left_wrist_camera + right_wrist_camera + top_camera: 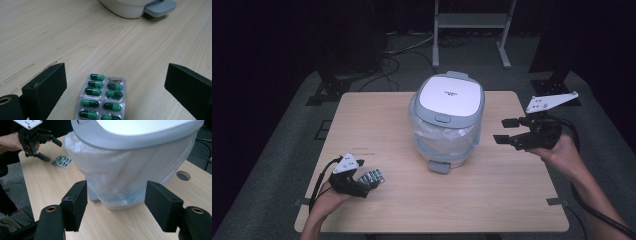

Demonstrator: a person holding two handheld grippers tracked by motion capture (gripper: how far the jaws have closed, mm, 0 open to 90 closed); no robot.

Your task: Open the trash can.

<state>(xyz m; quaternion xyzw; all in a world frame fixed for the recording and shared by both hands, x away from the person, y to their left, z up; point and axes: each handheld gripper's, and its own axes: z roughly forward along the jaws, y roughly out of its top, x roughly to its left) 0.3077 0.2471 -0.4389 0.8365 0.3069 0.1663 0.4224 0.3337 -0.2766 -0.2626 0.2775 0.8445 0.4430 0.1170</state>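
Observation:
A small white pedal bin (447,120) with a shut lid (451,95), a clear bag liner and a grey pedal (439,166) stands at the middle of the wooden table (492,200). A blister pack of green capsules (373,176) (102,100) (62,161) lies flat near the front left. My left gripper (369,184) (116,72) is open and low over the table, one jaw on each side of the pack and neither touching it. My right gripper (501,130) (116,187) is open and empty, held in the air to the right of the bin (130,170) and pointing at it.
A metal stand (472,22) and cables on the carpet lie beyond the table's far edge. In the right gripper view a round cable hole (183,175) shows in the tabletop behind the bin. Bare wood stretches in front of the bin.

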